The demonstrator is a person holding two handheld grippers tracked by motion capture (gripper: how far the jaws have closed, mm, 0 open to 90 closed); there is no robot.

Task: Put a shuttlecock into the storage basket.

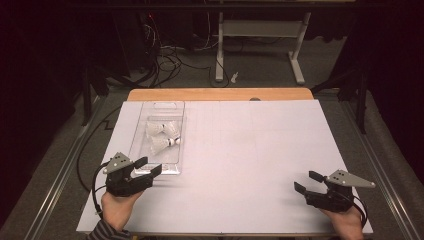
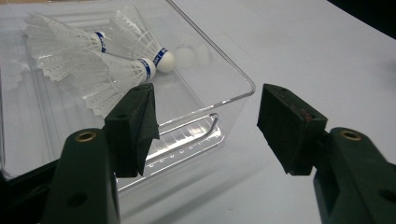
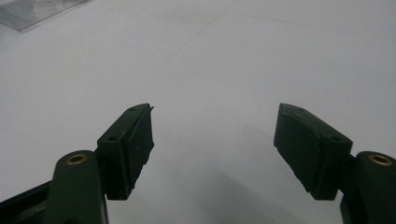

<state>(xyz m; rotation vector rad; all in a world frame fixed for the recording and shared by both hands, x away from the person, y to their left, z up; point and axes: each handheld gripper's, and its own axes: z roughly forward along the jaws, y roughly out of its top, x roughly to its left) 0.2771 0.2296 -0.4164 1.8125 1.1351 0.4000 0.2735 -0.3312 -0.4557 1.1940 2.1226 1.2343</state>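
We see shuttlecocks [image 2: 116, 56] lying in the clear tray [image 1: 176, 167] near the table's left edge; left gripper [image 1: 148, 166] gapes empty at its near rim, right gripper [image 1: 308, 181] wide, empty; nothing gripped yet.

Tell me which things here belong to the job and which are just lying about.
In the job:
- clear tray, at the left gripper
- shuttlecocks lying in it
- left gripper, open at the tray's near corner
- right gripper, open over bare table

Lying about:
- white sheet covering the table
- desk frame behind the table
- cables on the floor
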